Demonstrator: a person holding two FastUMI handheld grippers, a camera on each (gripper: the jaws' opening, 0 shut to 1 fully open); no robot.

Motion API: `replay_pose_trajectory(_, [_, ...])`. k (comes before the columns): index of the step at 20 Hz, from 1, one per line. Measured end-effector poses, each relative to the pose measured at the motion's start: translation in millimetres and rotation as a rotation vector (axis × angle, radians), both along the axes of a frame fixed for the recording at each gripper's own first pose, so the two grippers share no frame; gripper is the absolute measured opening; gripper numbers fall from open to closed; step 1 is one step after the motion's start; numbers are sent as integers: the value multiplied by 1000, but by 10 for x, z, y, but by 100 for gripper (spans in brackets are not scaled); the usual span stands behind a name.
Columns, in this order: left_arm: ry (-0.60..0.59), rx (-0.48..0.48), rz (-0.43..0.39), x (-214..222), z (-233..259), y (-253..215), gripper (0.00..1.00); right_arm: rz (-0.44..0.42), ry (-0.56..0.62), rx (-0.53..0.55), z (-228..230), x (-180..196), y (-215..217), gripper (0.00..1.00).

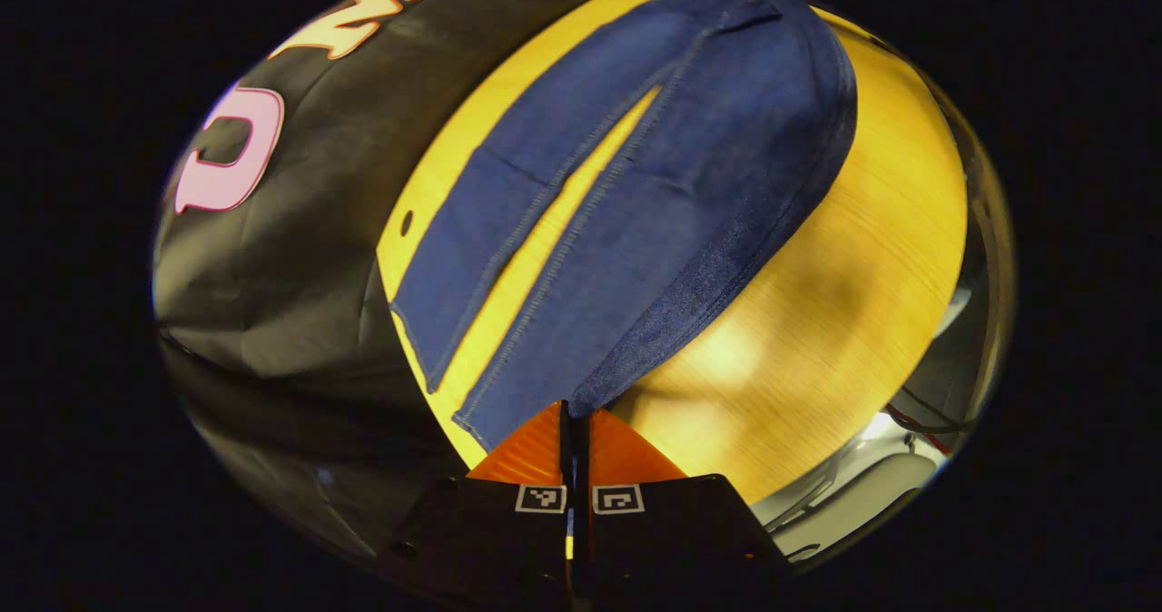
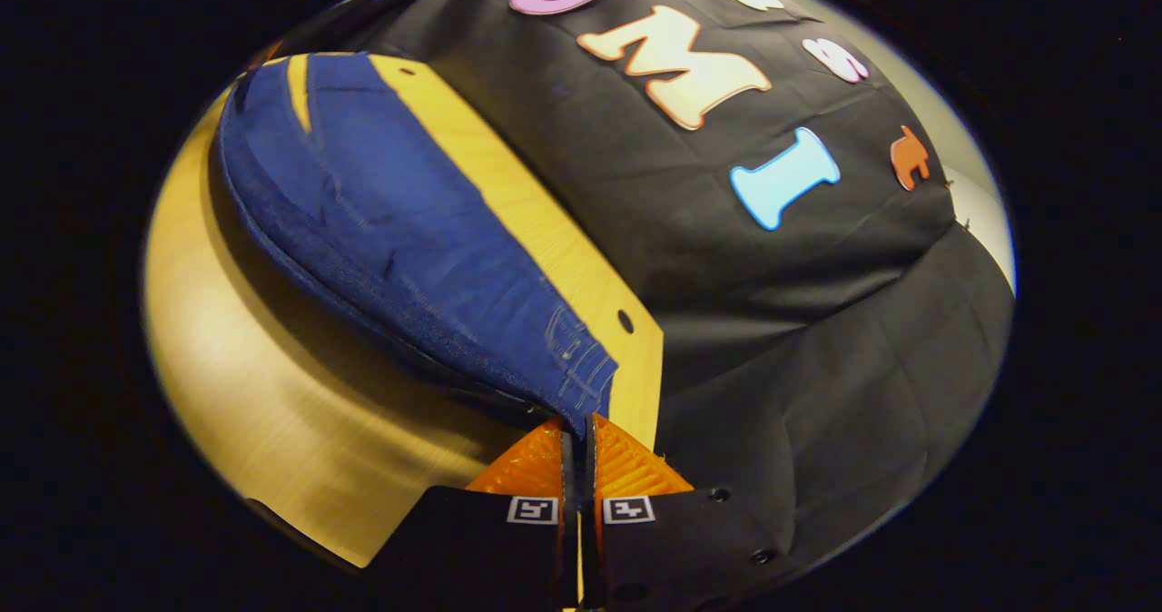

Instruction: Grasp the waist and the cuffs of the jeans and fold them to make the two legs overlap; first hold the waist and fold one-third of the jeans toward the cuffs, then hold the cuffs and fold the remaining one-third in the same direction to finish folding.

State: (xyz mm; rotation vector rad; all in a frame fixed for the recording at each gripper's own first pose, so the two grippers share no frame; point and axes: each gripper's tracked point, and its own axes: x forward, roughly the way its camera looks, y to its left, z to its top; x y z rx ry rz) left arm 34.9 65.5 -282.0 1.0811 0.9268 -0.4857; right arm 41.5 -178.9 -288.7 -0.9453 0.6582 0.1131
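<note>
1. The jeans (image 1: 635,194) lie spread on the yellow wooden worktop (image 1: 817,340), legs apart with a strip of wood showing between them; one long side is lifted off the surface.
2. The left claw (image 1: 574,430) is pinched shut on the cuff corner of the nearer leg; the right claw (image 2: 575,435) is clamped on the waist corner, where the stitched pocket shows.
3. Denim is soft but fairly heavy, and the lifted edge sags between the two grips; I judge hems and waistband the firmest places to hold, since thick seams resist slipping.
4. The far leg lies close to the worktop's edge by the black booth wall (image 2: 772,258); bare wood on the near side gives room to swing the raised leg over.
</note>
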Motion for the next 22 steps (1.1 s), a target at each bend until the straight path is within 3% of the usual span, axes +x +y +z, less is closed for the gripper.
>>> replay_pose_trajectory(4, [-73, -40, 53, 674, 187, -150, 0, -80, -91, 53, 183, 491, 36, 4])
replay_pose_trajectory(12, [-126, -110, 139, 1551, 199, -321, 0, -221, -209, 199, 108, 1332, 170, 4])
replay_pose_trajectory(22, [-148, -222, 281, 2529, -79, -580, 0, -223, -101, 248, -649, 2119, 128, 4])
